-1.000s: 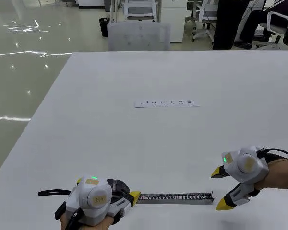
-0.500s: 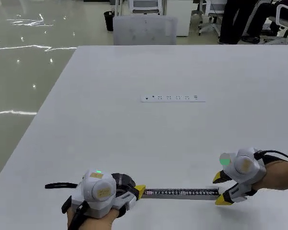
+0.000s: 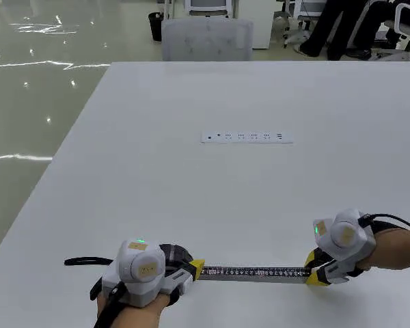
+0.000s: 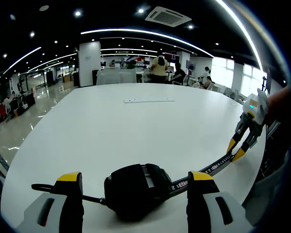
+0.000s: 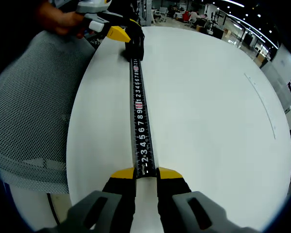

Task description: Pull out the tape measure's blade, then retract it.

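The black tape measure case (image 4: pixel 136 189) lies near the table's front edge between my left gripper's (image 4: pixel 136 177) yellow-tipped jaws, with a small gap on each side. From the head view the case (image 3: pixel 175 255) sits beside the left gripper (image 3: pixel 183 265). Its blade (image 3: pixel 253 273) runs rightward flat on the table, numbers up. My right gripper (image 5: pixel 145 173) is shut on the blade's end (image 5: pixel 145 167); the same gripper (image 3: pixel 314 272) appears at the lower right. The blade (image 5: pixel 138 107) stretches away to the case (image 5: pixel 135 46).
A white power strip (image 3: pixel 246 137) lies at mid-table. The case's black wrist strap (image 3: pixel 85 261) trails left. A grey chair (image 3: pixel 206 39) stands at the table's far edge, with people and office chairs beyond. The table (image 3: pixel 191 191) is white and wide.
My right gripper went from open beside the blade's end to shut on it. The left gripper and the case have stayed put; the camera tilted slightly.
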